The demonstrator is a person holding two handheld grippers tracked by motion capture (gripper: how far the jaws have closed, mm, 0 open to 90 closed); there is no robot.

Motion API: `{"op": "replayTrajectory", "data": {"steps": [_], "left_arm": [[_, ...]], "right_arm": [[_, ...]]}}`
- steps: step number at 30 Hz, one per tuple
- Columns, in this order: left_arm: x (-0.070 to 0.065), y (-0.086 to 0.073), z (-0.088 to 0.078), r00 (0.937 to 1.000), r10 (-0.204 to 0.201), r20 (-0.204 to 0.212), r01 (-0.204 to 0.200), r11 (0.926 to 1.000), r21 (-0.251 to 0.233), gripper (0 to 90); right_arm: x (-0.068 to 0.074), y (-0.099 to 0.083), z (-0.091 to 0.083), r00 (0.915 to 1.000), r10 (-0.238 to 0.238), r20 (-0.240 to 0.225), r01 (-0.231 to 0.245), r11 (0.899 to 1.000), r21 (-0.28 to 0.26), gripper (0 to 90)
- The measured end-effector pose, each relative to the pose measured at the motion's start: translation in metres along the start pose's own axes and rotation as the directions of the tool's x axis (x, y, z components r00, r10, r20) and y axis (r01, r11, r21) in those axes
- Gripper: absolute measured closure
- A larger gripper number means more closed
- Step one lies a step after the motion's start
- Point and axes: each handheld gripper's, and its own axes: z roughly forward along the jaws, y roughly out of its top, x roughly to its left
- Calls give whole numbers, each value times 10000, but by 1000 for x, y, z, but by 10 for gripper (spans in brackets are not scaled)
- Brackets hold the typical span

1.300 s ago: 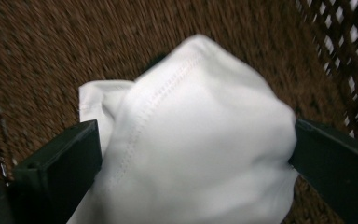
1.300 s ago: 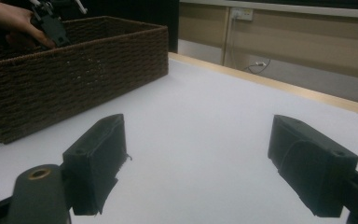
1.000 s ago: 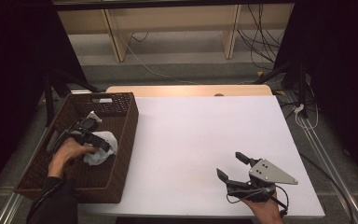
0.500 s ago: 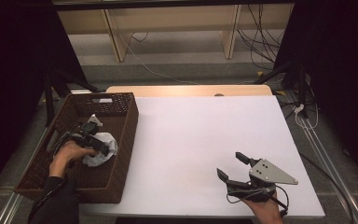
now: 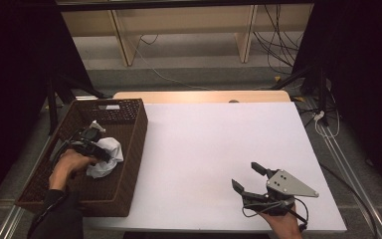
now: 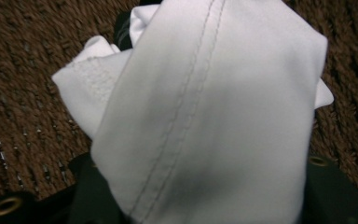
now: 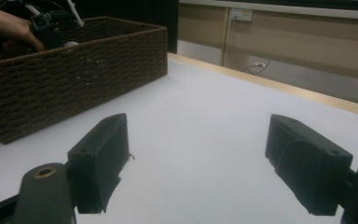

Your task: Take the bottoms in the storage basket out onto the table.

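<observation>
A white cloth (image 5: pixel 108 155) lies crumpled inside the brown wicker basket (image 5: pixel 132 127) at the table's left. My left gripper (image 5: pixel 99 152) reaches into the basket, and its jaws have just been closing, with the cloth between them. The left gripper view has the cloth (image 6: pixel 205 107) bunched up close between the two jaws, a stitched seam across it and the woven basket floor (image 6: pixel 28 56) behind. My right gripper (image 5: pixel 245 175) rests near the table's front right, open with nothing between its jaws (image 7: pixel 200 158).
The white table top (image 5: pixel 219 139) stretches between the basket and the right gripper. Seen from the right gripper, the basket's side wall (image 7: pixel 74 84) stands at the left, with a hand above it. Shelves and cables sit beyond the far edge.
The left hand has shifted slightly toward the near side of the basket, onto the white cloth. The right gripper has stayed where it was.
</observation>
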Motion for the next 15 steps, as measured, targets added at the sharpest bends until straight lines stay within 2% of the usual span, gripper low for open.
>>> {"op": "replayTrajectory", "data": {"steps": [4, 5, 6, 8, 10, 13, 15], "left_arm": [[7, -1, -8, 9991, -304, 307, 321, 9980, -550, 539], [11, -2, -15, 9978, -537, 397, 574, 9934, -994, 539], [11, -2, -15, 9978, -537, 397, 574, 9934, -994, 539], [16, -2, -24, 9929, -896, 779, 1000, 9848, -1423, 539], [20, -4, -31, 9881, -961, 1198, 1164, 9775, -1760, 538], [26, -6, -42, 9756, -1368, 1716, 1780, 9505, -2547, 539], [28, -7, -46, 9710, -1423, 1924, 1938, 9391, -2837, 538]], "right_arm": [[0, 0, 0, 10000, -2, 0, 2, 10000, -17, 226], [0, 0, 0, 10000, -20, 11, 20, 10000, -8, 226], [0, 0, 0, 10000, -20, 11, 20, 10000, -8, 226], [0, 0, 0, 10000, 18, 16, -18, 10000, -26, 226], [0, 0, 0, 10000, 24, 43, -24, 10000, 7, 227], [-1, 0, 0, 10000, 43, 52, -43, 10000, -9, 229], [0, 0, 0, 10000, 42, 66, -42, 10000, 5, 229]]}}
